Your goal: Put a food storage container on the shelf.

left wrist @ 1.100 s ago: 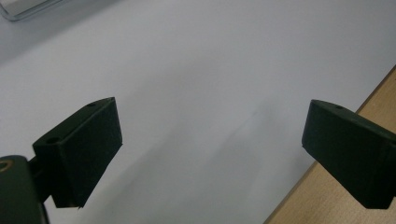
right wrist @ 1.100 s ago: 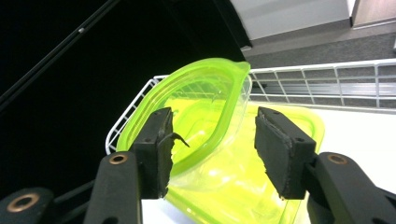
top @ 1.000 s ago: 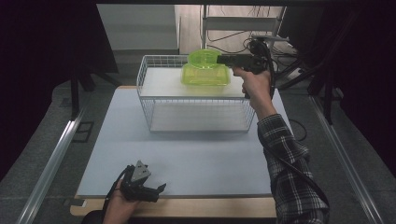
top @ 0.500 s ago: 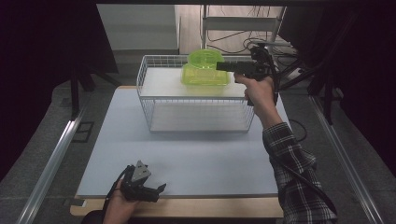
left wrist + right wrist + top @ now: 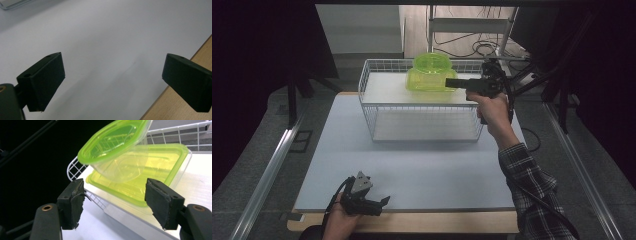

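Up close, right gripper (image 5: 113,202) faces two stacked containers (image 5: 140,170).

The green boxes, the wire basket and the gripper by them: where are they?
green boxes (image 5: 430,74): high view, on the stacked lids' near side.
wire basket (image 5: 424,125): high view, front wire wall.
right gripper (image 5: 451,83): high view, at its jaw tips, jaws open.

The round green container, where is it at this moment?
In the high view the round green container sits tilted on the square green container, at the far right of the white wire basket, just ahead of the right gripper.
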The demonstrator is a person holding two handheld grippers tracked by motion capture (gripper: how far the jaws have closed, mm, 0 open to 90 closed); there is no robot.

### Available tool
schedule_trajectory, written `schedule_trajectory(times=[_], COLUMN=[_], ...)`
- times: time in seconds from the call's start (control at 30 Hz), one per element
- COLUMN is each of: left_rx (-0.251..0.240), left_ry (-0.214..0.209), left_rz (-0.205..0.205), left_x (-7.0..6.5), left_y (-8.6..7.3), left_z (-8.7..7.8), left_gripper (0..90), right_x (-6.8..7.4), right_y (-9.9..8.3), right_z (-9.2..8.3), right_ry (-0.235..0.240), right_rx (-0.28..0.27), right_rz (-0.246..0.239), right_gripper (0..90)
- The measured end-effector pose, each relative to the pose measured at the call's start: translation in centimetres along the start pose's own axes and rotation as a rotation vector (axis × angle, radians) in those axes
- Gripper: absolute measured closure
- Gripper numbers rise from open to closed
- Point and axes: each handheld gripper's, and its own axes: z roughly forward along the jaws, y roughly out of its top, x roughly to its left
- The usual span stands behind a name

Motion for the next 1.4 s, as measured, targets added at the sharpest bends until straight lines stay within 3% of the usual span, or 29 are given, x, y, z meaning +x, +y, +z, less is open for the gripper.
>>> schedule_trajectory(times=[0.87, 1.4], left_rx=[0.011, 0.001], left_ry=[0.001, -0.005], left_rz=[0.014, 0.019], left_x=[-0.1, -0.2], left_y=[0.0, 0.0], left_z=[0.1, 0.1], left_gripper=[4.0, 3.9], right_x=[0.1, 0.1], right_y=[-4.8, -7.9], right_z=[-0.3, 0.2], right_ry=[-0.016, -0.052], right_rx=[0.092, 0.155], right_rz=[-0.101, -0.156], right_gripper=[17.1, 11.1])
